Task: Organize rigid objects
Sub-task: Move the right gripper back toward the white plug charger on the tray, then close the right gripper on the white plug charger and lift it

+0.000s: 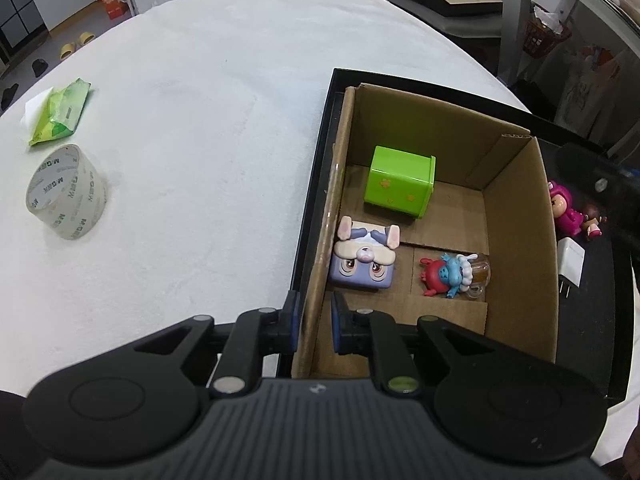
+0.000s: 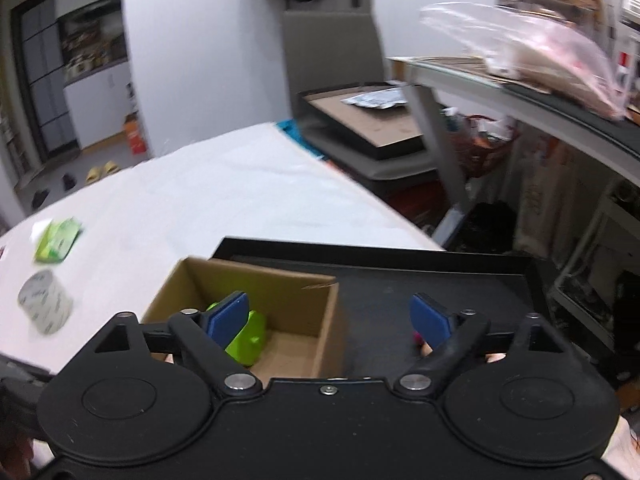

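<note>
A cardboard box (image 1: 520, 240) stands in a black tray (image 1: 600, 300) on the white table. Inside it lie a green box (image 1: 400, 184), a purple bunny-faced box (image 1: 364, 260) and a red and blue figure (image 1: 452, 274). My left gripper (image 1: 314, 310) straddles the box's left wall at the near corner, shut on it. Pink figurines (image 1: 566, 210) and a white charger plug (image 1: 570, 266) lie on the tray right of the box. My right gripper (image 2: 332, 320) hangs open and empty above the tray (image 2: 440, 280), with the cardboard box (image 2: 280, 280) and green box (image 2: 248, 340) at its left.
A roll of clear tape (image 1: 66, 192) and a green wipes packet (image 1: 60, 112) lie far left on the table. The tape (image 2: 46, 304) and packet (image 2: 58, 236) also show in the right wrist view. A desk frame and clutter stand past the table's right edge.
</note>
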Available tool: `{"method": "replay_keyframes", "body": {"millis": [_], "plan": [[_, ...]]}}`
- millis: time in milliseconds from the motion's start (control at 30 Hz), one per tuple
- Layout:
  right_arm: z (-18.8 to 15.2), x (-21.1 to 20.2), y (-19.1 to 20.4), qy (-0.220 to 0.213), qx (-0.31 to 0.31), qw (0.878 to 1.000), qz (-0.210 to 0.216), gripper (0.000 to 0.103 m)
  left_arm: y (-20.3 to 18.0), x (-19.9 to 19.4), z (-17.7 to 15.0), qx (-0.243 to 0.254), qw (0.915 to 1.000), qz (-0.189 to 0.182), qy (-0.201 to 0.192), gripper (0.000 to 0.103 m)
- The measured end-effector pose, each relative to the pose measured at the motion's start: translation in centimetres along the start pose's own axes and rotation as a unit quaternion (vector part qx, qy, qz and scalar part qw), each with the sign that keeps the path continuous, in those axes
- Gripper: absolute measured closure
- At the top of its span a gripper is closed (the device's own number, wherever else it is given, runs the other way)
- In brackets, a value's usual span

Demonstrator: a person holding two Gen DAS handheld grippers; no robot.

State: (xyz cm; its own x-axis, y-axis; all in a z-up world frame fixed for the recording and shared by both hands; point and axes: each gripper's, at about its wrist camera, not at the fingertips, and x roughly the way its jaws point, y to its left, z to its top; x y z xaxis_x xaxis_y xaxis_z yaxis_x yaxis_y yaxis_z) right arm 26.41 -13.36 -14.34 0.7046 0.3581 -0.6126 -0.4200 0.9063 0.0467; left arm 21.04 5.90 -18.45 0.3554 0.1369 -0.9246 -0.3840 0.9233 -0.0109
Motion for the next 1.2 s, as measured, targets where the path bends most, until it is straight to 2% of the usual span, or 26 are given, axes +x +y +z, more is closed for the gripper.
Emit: {"method": "replay_keyframes", "body": {"millis": [100, 200, 300, 367, 567, 833, 1100, 1200], "plan": [[0.0, 0.2, -1.7, -0.004, 0.033, 0.999, -0.027, 0.013, -0.4, 0.0, 0.0, 0.002, 1.0, 0.009, 0.001, 0.088], [-0.1, 0.8, -3.5, 0.003, 0.062, 0.995, -0.072, 0.012, -0.8, 0.0, 0.1, 0.002, 0.9998, 0.018, 0.001, 0.085], [-0.6, 1.6, -5.3, 0.019, 0.068, 0.991, -0.113, 0.012, -1.4, 0.1, 0.1, 0.01, 0.9995, 0.03, -0.001, 0.081], [-1.0, 2.1, -6.5, 0.033, 0.081, 0.989, -0.123, 0.012, -1.8, 0.1, 0.1, 0.012, 0.9992, 0.038, -0.003, 0.077], [-2.4, 3.3, -8.5, 0.066, 0.106, 0.985, -0.117, 0.012, -3.3, 0.4, 0.5, 0.026, 0.9976, 0.062, -0.011, 0.064], [-3.9, 5.3, -9.3, 0.11, 0.116, 0.981, -0.112, 0.012, -5.0, 1.1, 0.9, 0.029, 0.9941, 0.103, -0.015, 0.055], [-5.6, 7.8, -9.5, 0.158, 0.128, 0.975, -0.093, 0.012, -5.8, 1.7, 1.4, 0.021, 0.9909, 0.132, -0.014, 0.052], [-6.3, 8.6, -9.6, 0.175, 0.132, 0.971, -0.09, 0.022, -6.0, 1.8, 1.7, 0.019, 0.9905, 0.135, -0.011, 0.052]]}}
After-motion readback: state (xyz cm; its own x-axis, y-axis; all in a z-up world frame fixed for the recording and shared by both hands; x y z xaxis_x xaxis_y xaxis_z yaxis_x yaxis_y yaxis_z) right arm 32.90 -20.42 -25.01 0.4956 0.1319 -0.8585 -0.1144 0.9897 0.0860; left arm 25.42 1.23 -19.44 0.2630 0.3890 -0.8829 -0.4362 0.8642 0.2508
